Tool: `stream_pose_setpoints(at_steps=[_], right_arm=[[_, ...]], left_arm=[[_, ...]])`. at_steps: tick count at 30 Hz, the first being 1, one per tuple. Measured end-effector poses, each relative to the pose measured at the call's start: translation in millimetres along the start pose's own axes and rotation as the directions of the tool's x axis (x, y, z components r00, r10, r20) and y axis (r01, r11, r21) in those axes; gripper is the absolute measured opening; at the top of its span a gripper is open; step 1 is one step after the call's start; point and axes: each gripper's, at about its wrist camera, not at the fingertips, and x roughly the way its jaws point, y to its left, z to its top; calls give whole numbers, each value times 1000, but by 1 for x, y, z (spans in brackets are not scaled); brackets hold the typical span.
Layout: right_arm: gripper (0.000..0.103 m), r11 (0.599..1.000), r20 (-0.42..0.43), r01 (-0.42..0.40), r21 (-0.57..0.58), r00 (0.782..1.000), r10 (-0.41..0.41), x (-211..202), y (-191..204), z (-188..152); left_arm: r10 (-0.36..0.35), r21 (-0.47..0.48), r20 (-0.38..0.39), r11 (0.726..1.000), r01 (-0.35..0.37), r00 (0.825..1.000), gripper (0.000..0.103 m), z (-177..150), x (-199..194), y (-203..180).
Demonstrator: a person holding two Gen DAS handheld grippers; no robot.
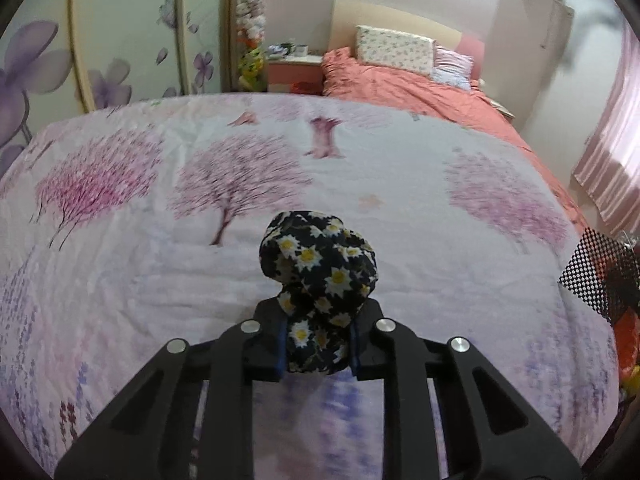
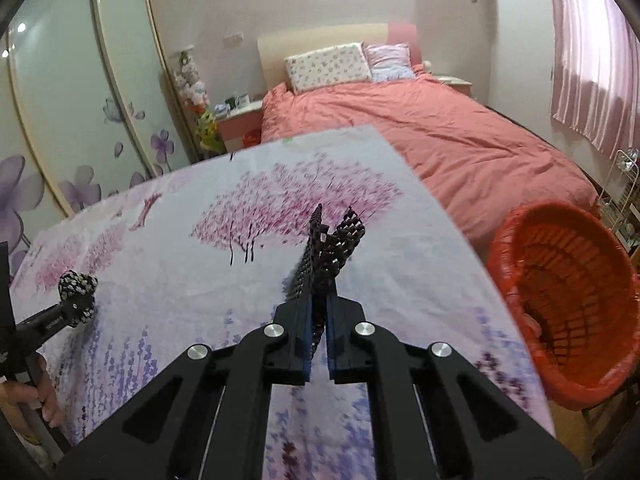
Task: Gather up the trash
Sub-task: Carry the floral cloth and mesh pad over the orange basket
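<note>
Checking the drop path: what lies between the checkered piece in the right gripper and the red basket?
Right wrist view: only bare floral bedsheet separates the checkered piece in the right gripper from the red basket.

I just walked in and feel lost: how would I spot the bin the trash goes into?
Find the table under the tree-print cloth, in front of the salmon-pink bed. At its right edge stands a red mesh basket lined with a red bag, the only open container nearby.
</note>
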Motion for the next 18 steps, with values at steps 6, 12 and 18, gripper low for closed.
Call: stream_pose_setpoints(at_steps=[6, 12, 18], right_arm=[[6, 1000, 79, 0, 9, 997, -1, -30, -12, 3], [6, 999, 149, 14, 31, 989, -19, -59, -34, 6], [6, 997, 203, 45, 65, 978, -57, -75, -56, 9]], left_arm=[[-55, 85, 63, 995, 50, 996, 22, 5, -34, -55], [-129, 181, 117, 978, 106, 985, 22, 6, -67, -117], [-205, 279, 133, 947, 162, 970, 22, 0, -90, -177]])
